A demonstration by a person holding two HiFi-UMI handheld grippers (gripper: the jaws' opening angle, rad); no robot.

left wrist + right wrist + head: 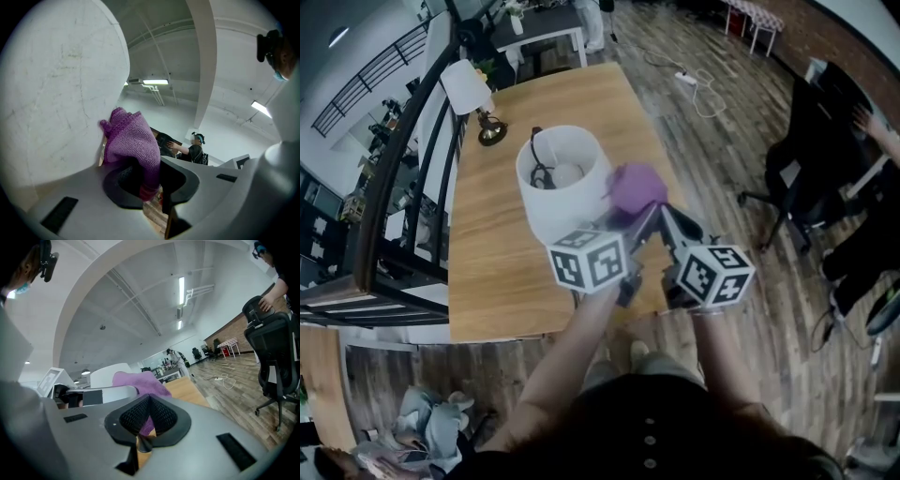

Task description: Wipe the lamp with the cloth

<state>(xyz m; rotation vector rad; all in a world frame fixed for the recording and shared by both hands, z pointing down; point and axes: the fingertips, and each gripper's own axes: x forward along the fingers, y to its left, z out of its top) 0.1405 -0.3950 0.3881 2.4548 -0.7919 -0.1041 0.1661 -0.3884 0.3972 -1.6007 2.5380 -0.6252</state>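
Observation:
A white lampshade (562, 187) stands on the wooden table (487, 262), with a black cord inside it. In the left gripper view the shade (61, 93) fills the left side. The purple cloth (636, 187) is bunched against the shade's right side. My left gripper (639, 217) is shut on the cloth (133, 140), which rests against the shade. My right gripper (666, 214) comes in from the right with its tip close beside the cloth. Its jaws (149, 401) are shut, and the cloth (138, 379) lies just beyond them, over the left gripper's body.
A second small lamp (473, 94) with a brass base stands at the table's far left corner. A dark railing (394, 178) runs along the left. A black office chair (806, 178) and a person's arm are at the right, and a power strip with a cable lies on the floor (689, 80).

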